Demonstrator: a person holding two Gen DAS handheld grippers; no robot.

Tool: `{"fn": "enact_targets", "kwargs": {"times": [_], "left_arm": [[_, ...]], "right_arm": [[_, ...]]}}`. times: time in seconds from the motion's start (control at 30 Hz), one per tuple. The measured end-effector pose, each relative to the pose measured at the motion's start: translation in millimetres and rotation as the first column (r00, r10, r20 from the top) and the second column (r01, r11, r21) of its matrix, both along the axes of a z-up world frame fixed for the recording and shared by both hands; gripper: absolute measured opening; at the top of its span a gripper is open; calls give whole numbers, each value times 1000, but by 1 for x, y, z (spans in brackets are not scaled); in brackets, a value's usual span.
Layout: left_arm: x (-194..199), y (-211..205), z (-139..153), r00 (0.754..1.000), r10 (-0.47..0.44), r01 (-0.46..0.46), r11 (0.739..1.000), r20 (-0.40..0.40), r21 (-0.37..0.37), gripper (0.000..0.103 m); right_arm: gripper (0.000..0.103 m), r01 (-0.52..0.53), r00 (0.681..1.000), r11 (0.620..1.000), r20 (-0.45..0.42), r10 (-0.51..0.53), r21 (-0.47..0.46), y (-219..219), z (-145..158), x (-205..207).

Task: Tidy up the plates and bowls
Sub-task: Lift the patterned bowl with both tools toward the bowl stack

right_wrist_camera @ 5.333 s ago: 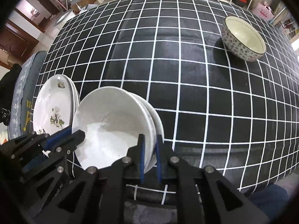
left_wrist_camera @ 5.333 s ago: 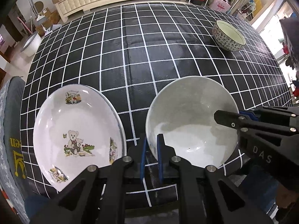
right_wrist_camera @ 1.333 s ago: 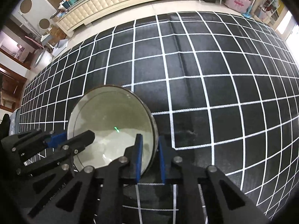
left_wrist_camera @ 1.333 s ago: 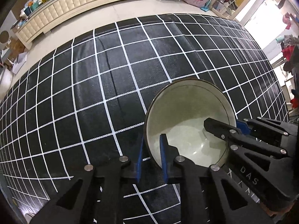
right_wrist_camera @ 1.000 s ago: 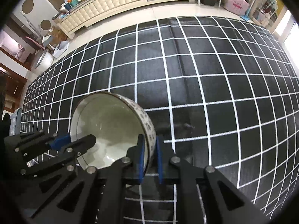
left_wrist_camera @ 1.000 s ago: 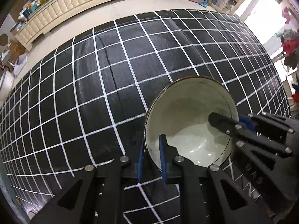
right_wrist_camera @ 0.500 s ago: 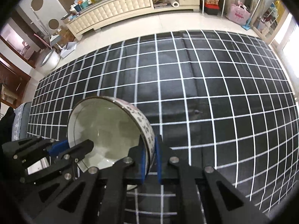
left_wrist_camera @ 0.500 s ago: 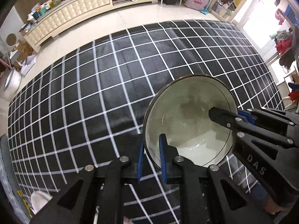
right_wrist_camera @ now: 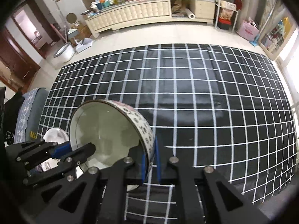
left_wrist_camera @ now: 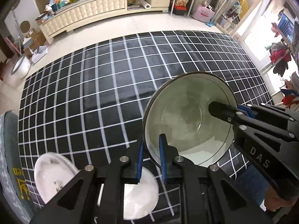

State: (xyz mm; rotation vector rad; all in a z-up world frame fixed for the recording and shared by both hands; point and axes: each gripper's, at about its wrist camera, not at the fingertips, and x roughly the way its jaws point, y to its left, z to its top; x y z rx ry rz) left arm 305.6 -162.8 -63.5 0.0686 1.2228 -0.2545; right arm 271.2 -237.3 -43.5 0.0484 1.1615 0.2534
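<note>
A patterned bowl [left_wrist_camera: 188, 123] with a pale inside and flower-print outside [right_wrist_camera: 143, 128] hangs above the black checked table [left_wrist_camera: 104, 93]. My left gripper [left_wrist_camera: 151, 156] is shut on its near-left rim. My right gripper [right_wrist_camera: 150, 160] is shut on its right rim and also shows in the left wrist view [left_wrist_camera: 231, 112]; the left gripper shows in the right wrist view [right_wrist_camera: 74, 151]. Below, a white bowl [left_wrist_camera: 142, 192] and a bear-print plate [left_wrist_camera: 52, 175] sit near the front-left edge, partly hidden by my fingers.
A grey cushioned seat [left_wrist_camera: 9, 168] lies left of the table. A cream cabinet [right_wrist_camera: 134, 16] and shelves stand across the floor beyond the far edge. The table's front edge [right_wrist_camera: 243, 190] is close beneath the grippers.
Both grippers have lifted the patterned bowl off the table and carried it back and left. The white bowl and the plate have come into view below.
</note>
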Motion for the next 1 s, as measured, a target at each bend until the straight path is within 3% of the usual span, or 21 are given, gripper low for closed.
{"fn": "enact_targets", "kwargs": {"times": [0.3,0.57,1.0], "left_arm": [[-45,58,3,998,64,-64,998,9,23,14],[-67,87,-13,994,106,-106,994,-10,26,14],[-96,108,-51,991,108,-108,994,-74,-2,14]], "right_arm": [[12,-65,998,997,-23,66,27,56,-11,-28],[12,-57,989,994,-129,68,88,74,-39,-39],[13,-65,982,998,-178,68,22,85,-61,-55]]}}
